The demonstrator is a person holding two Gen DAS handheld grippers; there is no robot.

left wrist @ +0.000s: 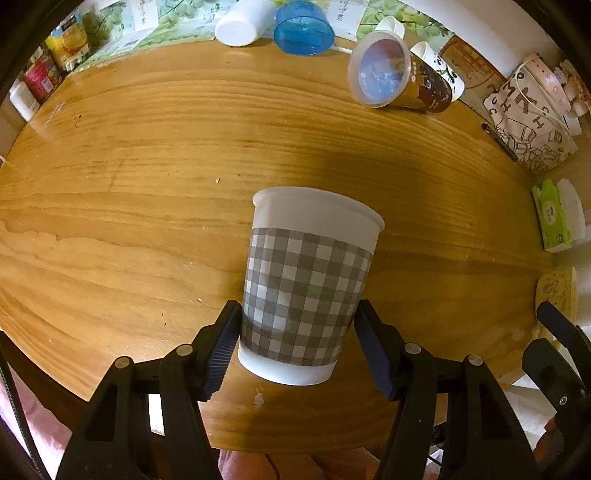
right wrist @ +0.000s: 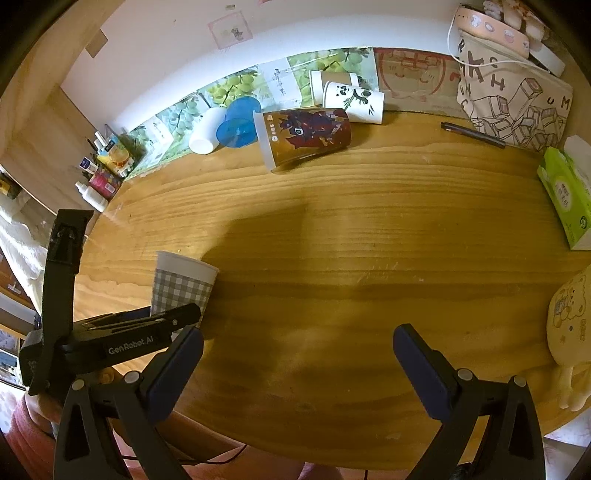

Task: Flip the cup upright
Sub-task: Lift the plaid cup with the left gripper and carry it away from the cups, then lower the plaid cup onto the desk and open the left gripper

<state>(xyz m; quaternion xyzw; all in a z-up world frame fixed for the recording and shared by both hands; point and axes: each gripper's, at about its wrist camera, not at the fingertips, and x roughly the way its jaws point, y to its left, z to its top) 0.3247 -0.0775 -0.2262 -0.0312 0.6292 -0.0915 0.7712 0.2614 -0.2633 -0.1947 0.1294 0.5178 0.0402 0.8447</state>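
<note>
A white paper cup with a grey checked sleeve (left wrist: 308, 291) stands upright, mouth up, on the wooden table (left wrist: 147, 184) near its front edge. My left gripper (left wrist: 295, 347) straddles the cup's lower half. Its left pad (left wrist: 221, 350) touches the sleeve; the right pad (left wrist: 373, 350) sits a small gap off the cup. In the right wrist view the same cup (right wrist: 181, 284) stands at the left, with the left gripper's body (right wrist: 122, 339) in front of it. My right gripper (right wrist: 295, 369) is open and empty above the bare front of the table (right wrist: 332, 258).
At the back lie a printed brown cup (left wrist: 402, 77) on its side, a blue cup (left wrist: 303, 29), a white cup (left wrist: 240, 26) and panda cups (right wrist: 354, 99). A pen (right wrist: 472, 134), a canvas bag (right wrist: 517, 107), a green tissue pack (right wrist: 565, 195) and a yellow plush (right wrist: 569, 325) line the right edge.
</note>
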